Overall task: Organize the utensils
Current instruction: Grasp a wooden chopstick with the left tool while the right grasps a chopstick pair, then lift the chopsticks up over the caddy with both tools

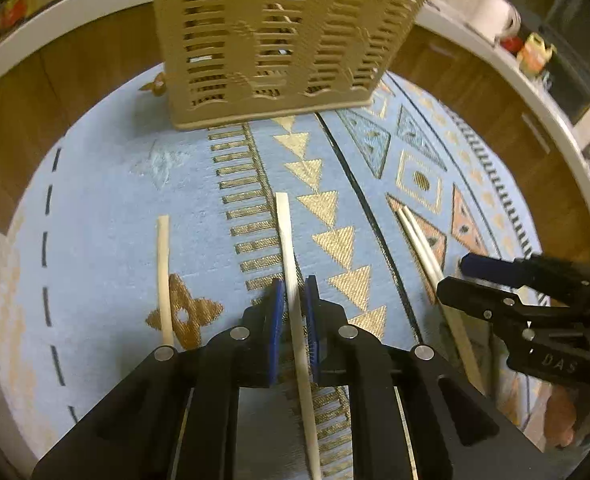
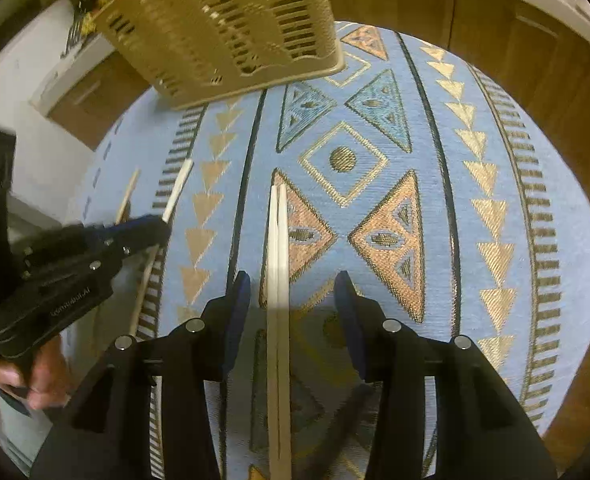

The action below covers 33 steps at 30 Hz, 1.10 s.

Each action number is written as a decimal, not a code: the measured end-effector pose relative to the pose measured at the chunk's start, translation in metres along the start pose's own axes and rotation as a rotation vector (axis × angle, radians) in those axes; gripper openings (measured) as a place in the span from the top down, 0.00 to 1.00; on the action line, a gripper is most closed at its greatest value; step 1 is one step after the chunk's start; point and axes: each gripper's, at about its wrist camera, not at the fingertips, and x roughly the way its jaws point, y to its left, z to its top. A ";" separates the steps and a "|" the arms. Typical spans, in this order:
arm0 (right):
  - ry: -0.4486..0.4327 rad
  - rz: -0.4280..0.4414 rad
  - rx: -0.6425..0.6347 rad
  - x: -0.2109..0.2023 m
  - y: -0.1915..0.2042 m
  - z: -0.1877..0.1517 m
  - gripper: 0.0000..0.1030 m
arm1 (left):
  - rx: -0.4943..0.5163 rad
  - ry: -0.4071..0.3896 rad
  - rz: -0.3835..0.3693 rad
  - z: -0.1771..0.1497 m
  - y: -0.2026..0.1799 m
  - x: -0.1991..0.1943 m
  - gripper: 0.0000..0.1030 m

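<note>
My left gripper (image 1: 294,312) points down at the blue patterned tablecloth (image 1: 107,200). A single pale chopstick (image 1: 285,232) runs between its blue pads, which stand narrowly apart with slivers of gap on both sides. A second loose chopstick (image 1: 163,272) lies to its left. My right gripper (image 2: 293,284) is open wide over a pair of chopsticks (image 2: 277,240) lying side by side on the cloth, and its pads touch neither. The same pair (image 1: 419,236) shows in the left wrist view, under the right gripper (image 1: 461,276). A tan slotted basket (image 1: 279,40) stands at the far side.
The basket (image 2: 223,28) sits at the table's far edge. Wooden cabinet fronts and a white counter ring the table, with a paper roll (image 1: 495,12) and jars (image 1: 535,52) on it. A person's hand (image 2: 43,380) holds the left gripper's handle.
</note>
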 end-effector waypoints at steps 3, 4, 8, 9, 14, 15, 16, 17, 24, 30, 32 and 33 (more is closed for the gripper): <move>0.012 -0.049 -0.047 0.004 0.012 -0.001 0.60 | 0.036 0.024 0.030 0.004 -0.005 0.002 0.90; 0.015 -0.065 -0.058 0.005 0.015 -0.001 0.61 | 0.045 0.031 0.037 0.006 -0.006 0.003 0.90; 0.020 -0.123 -0.096 0.012 0.029 -0.002 0.61 | 0.073 0.054 0.053 0.012 -0.008 0.006 0.90; 0.019 -0.145 -0.110 0.015 0.032 0.000 0.63 | 0.080 0.059 0.059 0.014 -0.010 0.007 0.90; -0.006 -0.199 -0.170 0.022 0.052 -0.002 0.77 | 0.144 0.040 0.140 0.010 -0.024 0.010 0.94; -0.011 -0.190 -0.170 0.022 0.054 -0.003 0.85 | 0.151 0.028 0.156 0.008 -0.026 0.010 0.95; -0.014 -0.176 -0.170 0.022 0.054 -0.003 0.90 | 0.153 0.012 0.168 0.006 -0.028 0.010 0.96; -0.019 -0.178 -0.175 0.022 0.056 -0.003 0.90 | 0.151 0.000 0.173 0.005 -0.028 0.010 0.96; -0.111 -0.060 -0.142 -0.005 0.045 -0.009 0.91 | 0.060 -0.145 0.028 0.000 -0.007 -0.018 0.97; -0.240 0.043 -0.088 -0.042 0.029 -0.013 0.91 | -0.016 -0.320 -0.071 0.002 0.015 -0.066 0.96; -0.274 0.083 -0.081 -0.051 0.026 -0.017 0.91 | -0.031 -0.376 -0.096 0.003 0.013 -0.078 0.96; -0.291 0.101 -0.080 -0.053 0.024 -0.017 0.91 | -0.040 -0.407 -0.106 0.003 0.015 -0.086 0.96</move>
